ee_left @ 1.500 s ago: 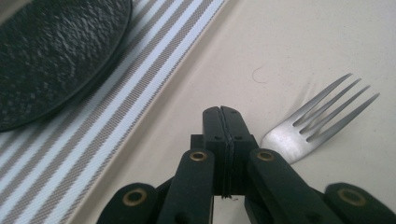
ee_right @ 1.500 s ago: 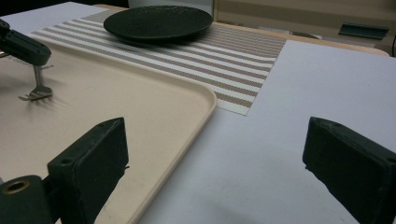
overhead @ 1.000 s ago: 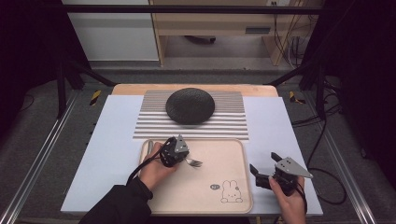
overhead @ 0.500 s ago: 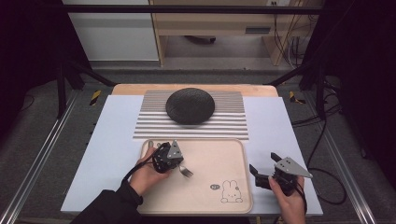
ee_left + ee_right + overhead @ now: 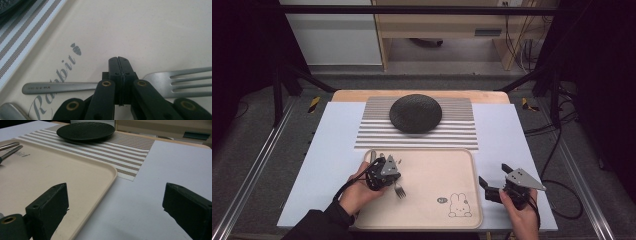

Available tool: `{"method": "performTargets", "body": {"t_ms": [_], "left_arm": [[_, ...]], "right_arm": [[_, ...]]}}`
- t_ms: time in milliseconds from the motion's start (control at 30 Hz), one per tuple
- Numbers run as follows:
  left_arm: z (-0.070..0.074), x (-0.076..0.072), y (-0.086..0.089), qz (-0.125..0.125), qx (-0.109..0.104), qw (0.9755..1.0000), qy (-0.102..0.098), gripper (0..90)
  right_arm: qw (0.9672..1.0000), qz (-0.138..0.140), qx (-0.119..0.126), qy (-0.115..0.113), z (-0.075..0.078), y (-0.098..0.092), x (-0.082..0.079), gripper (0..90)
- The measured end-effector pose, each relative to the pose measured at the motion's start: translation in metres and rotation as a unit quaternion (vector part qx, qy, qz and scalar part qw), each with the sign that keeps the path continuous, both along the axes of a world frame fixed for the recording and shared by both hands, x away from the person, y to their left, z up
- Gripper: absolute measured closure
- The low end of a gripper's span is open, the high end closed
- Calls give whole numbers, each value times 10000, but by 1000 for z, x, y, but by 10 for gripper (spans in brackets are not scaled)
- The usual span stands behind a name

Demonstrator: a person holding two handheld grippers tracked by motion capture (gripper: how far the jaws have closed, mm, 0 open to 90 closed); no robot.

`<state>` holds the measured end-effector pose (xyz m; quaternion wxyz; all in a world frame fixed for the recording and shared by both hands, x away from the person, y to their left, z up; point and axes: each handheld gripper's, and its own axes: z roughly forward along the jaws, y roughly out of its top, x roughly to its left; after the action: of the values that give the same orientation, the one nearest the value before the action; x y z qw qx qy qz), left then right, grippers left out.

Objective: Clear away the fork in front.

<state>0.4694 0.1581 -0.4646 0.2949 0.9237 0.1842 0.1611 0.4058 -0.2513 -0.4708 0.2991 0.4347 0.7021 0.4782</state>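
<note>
Fork: plain grey metal fork [image 5: 175,81] lies on the cream plastic tray [image 5: 432,165], left half, tines toward the person in the high view.
Left gripper: left gripper [image 5: 384,176] stands over the fork's neck; in the left gripper view its jaws are pressed together in front of the handle, and it cannot be told whether the metal is pinched.
Second utensil: rounded metal handle end [image 5: 10,110] lies just beside the fork.
Plate: round black textured plate [image 5: 415,113] rests on the brown-and-white striped placemat [image 5: 372,135], beyond the tray.
Right gripper: right gripper [image 5: 498,186] waits off the tray's right edge, jaws wide, nothing between them.
Step advice: judged a fork pick-up; confirm a firm hold at the neck, lift level, avoid dragging the neighbouring utensil.
Writing: "Rabbit" [image 5: 53,82] in grey script with a small leaf mark; rabbit drawing [image 5: 459,205] at the tray's near right corner; handle stamp illegible.
</note>
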Motion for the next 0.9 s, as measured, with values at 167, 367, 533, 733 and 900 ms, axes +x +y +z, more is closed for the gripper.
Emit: {"method": "performTargets", "body": {"t_ms": [167,367,533,733,900], "left_arm": [[0,-2,6,7,7,10000,31,900],[1,-3,13,22,-3,10000,86,900],[2,-4,18,31,34,9999,111,900],[2,-6,29,75,59,9998,159,900],[4,-8,35,68,137,9997,167,900]], "right_arm": [[10000,1,-3,4,0,1,0,70],[10000,5,-3,11,0,0,0,70],[10000,4,1,12,0,0,0,69],[10000,6,-2,22,-1,1,0,70],[10000,3,-8,31,-1,1,0,70]]}}
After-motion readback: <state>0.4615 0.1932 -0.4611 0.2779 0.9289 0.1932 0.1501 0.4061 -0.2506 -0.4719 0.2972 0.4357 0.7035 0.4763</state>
